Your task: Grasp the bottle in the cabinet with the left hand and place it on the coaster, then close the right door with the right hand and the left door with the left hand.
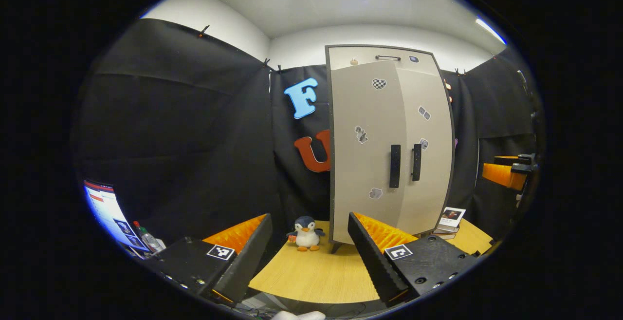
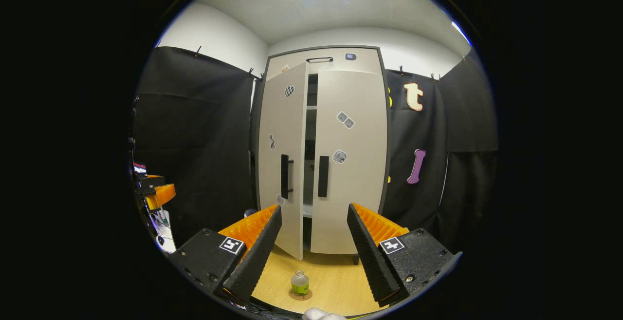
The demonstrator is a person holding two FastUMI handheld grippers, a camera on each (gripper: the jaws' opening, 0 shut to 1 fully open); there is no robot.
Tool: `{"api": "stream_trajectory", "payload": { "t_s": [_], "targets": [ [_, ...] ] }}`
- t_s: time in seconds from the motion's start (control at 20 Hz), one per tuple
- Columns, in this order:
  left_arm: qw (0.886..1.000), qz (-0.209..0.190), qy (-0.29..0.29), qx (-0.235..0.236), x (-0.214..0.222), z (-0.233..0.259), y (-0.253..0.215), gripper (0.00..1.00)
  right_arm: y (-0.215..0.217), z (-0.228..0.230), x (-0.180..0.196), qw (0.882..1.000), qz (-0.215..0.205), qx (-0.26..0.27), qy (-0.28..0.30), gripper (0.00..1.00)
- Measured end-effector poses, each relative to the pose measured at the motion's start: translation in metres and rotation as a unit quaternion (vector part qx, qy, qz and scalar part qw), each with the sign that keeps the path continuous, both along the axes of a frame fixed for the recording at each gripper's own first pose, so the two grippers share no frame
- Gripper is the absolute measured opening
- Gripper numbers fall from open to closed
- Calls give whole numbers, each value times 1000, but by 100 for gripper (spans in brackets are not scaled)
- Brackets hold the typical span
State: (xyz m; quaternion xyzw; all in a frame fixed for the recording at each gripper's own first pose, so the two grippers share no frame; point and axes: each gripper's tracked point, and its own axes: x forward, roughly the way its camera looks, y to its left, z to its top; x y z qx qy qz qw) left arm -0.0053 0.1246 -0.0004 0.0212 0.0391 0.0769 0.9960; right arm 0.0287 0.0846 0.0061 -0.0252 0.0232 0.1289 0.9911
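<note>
Tall grey cabinet (image 2: 323, 154) stands on a wooden table (image 2: 336, 281), w/ black cloth walls round it. In the right gripper view the bottle (image 2: 300, 282), clear w/ green liquid, sits upright on the round coaster (image 2: 300, 294) at the table's near edge, in front of the doors. So the placing step looks done. Right door (image 2: 350, 159) appears shut or nearly so; left door (image 2: 284, 159) hangs ajar, a dark gap btwn them showing shelves inside.

Right gripper (image 2: 314, 254) is spread wide, nothing btwn its ribbed orange-and-black fingers, aimed at the door handles. Left gripper (image 1: 309, 256) likewise released and empty, held off to the left side; from there a toy penguin (image 1: 305, 233) sits at the cabinet's foot, books (image 1: 450, 222) to the right.

Risks, my guess: the bottle is just below the gripper's path, so a low reach could tip it off the coaster. Pushing the left door too hard could rock the cabinet or bounce the door back open. The penguin is near the left door's swing, may get clipped.
</note>
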Motion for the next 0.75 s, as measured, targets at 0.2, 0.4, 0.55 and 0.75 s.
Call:
{"api": "stream_trajectory", "payload": {
  "t_s": [0.2,0.4,0.55,0.75],
  "targets": [
    [1000,-29,-5,3,4,3,-14,96,-9,-3,-8,1000,-25,3,2,83],
    [999,-52,-10,-2,12,6,-24,95,-19,-1,-14,999,-54,0,-5,83],
    [998,-67,-7,-3,17,6,-26,95,-22,-3,-18,997,-71,3,-4,83],
    [997,-82,-10,-2,22,5,-30,95,-28,-6,-25,996,-92,0,-5,83]
  ]
}}
